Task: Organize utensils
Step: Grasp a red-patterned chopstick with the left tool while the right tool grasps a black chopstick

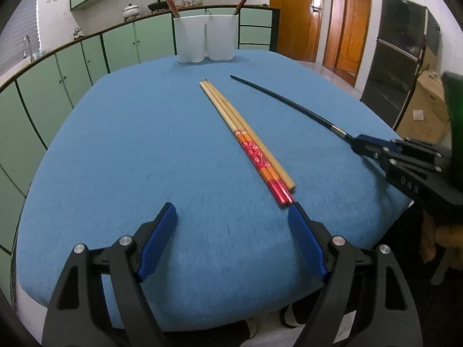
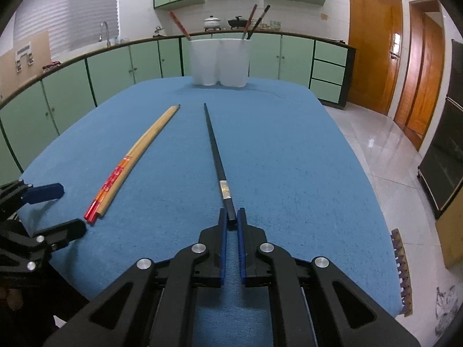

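A black chopstick (image 2: 215,156) lies on the blue table (image 2: 289,159), and my right gripper (image 2: 231,217) is shut on its near end. In the left wrist view the black chopstick (image 1: 289,102) runs from the right gripper (image 1: 358,143) toward the table's far end. A bundle of wooden chopsticks with red and orange ends (image 1: 246,141) lies in the middle; it also shows in the right wrist view (image 2: 136,156). My left gripper (image 1: 233,214) is open, its right fingertip beside the bundle's red ends. A white two-cup holder (image 1: 206,39) at the far edge holds several chopsticks.
The blue cloth table (image 1: 130,150) is rounded, with edges close on all sides. Green kitchen cabinets (image 1: 58,69) stand behind and to the left. Wooden doors (image 2: 376,46) and a dark appliance (image 2: 445,156) are to the right.
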### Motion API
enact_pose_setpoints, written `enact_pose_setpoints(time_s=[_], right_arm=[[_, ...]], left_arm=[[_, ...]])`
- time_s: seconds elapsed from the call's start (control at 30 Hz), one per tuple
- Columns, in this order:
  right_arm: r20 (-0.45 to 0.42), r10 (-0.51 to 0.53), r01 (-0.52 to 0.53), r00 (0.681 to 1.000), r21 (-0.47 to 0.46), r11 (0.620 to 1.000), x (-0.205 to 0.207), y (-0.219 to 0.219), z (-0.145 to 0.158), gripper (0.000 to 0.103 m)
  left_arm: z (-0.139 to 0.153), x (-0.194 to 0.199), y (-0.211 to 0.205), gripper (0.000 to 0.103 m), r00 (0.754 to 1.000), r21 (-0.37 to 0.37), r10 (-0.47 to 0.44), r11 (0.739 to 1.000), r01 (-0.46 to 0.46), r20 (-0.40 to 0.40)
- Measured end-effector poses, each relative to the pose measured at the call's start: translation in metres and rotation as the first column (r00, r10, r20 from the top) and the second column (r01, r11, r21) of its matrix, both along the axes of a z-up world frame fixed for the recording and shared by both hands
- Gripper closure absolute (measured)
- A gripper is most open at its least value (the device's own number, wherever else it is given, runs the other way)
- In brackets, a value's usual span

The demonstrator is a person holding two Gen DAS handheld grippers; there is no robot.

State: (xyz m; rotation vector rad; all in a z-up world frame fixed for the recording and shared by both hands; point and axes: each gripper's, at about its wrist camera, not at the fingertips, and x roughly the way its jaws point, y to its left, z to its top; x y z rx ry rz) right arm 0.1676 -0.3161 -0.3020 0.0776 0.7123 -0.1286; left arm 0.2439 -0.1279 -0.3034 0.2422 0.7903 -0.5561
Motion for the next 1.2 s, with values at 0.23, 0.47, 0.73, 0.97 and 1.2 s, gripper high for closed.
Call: enact_pose_setpoints(time_s=[0.23,0.47,0.73,0.97,1.2], right_arm=[[0.004,0.003,-0.003,1.0,0.011,1.0,-0.002,-0.001,-0.001,0.096],[0.008,0.004,-0.004,1.0,0.017,1.0,-0.004,-0.001,-0.001,0.096],[0.009,0.006,-0.006,1.0,0.008,1.0,-0.003,0.001,-0.002,0.096],[0.008,0.007,-0.007,1.0,0.0,1.0,-0.001,0.004,-0.001,0.095],[0.015,0.036,-0.035,0.999,-0.043,0.998,0.005,0.019,-0.001,0.093]], left_arm=[[0.001,0.01,0.005,0.023,0.996,-0.003,0.092,0.996,-0.092,-0.005],[0.001,0.001,-0.003,0.024,0.999,0.012,0.052,0.999,-0.052,0.013],[0.003,0.02,0.005,0.024,0.993,-0.009,0.115,0.993,-0.115,-0.007],[0.001,0.021,0.005,0.028,0.991,-0.005,0.132,0.991,-0.132,0.022],[0.002,0.027,0.01,0.088,0.987,-0.059,0.159,0.986,-0.156,0.039]])
